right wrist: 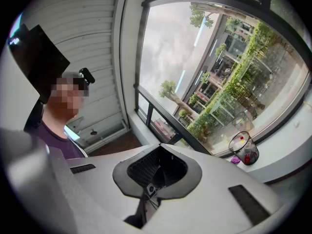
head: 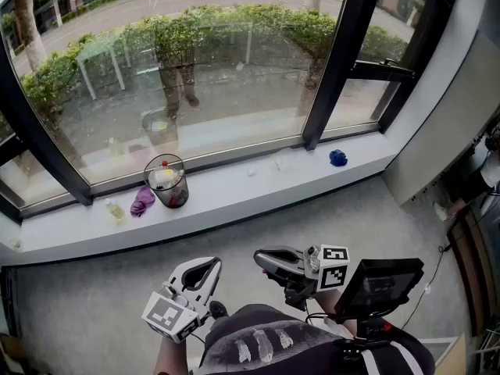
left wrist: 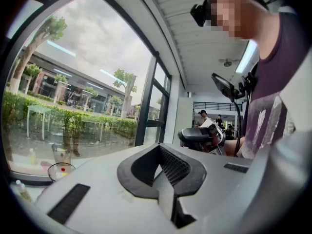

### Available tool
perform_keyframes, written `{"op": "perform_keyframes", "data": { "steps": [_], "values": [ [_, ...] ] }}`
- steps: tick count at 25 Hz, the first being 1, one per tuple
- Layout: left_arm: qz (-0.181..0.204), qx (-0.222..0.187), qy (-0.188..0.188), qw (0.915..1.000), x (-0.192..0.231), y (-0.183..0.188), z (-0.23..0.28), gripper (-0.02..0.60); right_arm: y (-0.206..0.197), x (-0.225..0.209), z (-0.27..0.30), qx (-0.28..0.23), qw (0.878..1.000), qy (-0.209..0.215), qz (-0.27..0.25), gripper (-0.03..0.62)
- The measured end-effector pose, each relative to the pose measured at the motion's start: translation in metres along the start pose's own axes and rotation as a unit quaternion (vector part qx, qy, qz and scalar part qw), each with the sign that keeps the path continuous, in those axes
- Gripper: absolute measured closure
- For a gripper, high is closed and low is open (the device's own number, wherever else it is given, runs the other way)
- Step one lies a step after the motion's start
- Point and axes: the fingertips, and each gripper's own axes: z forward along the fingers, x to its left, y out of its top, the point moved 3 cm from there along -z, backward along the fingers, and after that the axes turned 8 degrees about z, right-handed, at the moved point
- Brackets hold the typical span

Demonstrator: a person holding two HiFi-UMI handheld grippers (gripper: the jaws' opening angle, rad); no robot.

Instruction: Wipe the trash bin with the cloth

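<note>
A small clear trash bin with rubbish inside stands on the white window ledge. A purple cloth lies crumpled just left of it, touching its base. Both grippers are held low near the person's body, far from the ledge. My left gripper is shut and holds nothing; its own view shows the jaws together, with the bin far off at lower left. My right gripper is also shut and holds nothing. Its view shows the bin and the cloth at the right.
A small bottle lies on the ledge left of the cloth, and a blue object sits far right. Dark window frames rise from the ledge. A tablet on a mount sits at the person's right. Grey floor lies between me and the ledge.
</note>
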Motion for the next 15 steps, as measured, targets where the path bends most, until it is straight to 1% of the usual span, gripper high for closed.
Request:
{"op": "perform_keyframes", "data": {
  "steps": [3,6,8,10,15],
  "values": [
    [-0.001,-0.022,0.008,0.9997,0.038,0.006,-0.021,0.584,-0.008,0.007,0.044,0.05,0.998,0.001,-0.043,0.595],
    [0.002,-0.042,0.019,0.9989,0.075,0.006,-0.041,0.584,-0.016,0.0,0.086,0.079,0.996,0.012,-0.047,0.594],
    [-0.007,-0.046,0.028,0.9985,0.097,0.001,-0.05,0.584,-0.016,-0.006,0.11,0.078,0.996,0.008,-0.041,0.595],
    [-0.012,-0.05,0.027,0.9983,0.112,-0.003,-0.054,0.584,-0.014,-0.011,0.126,0.074,0.996,0.004,-0.04,0.594],
    [0.008,-0.065,0.01,0.9978,0.133,0.011,-0.047,0.584,-0.005,-0.02,0.147,0.061,0.997,0.008,-0.035,0.595]
  ]
}}
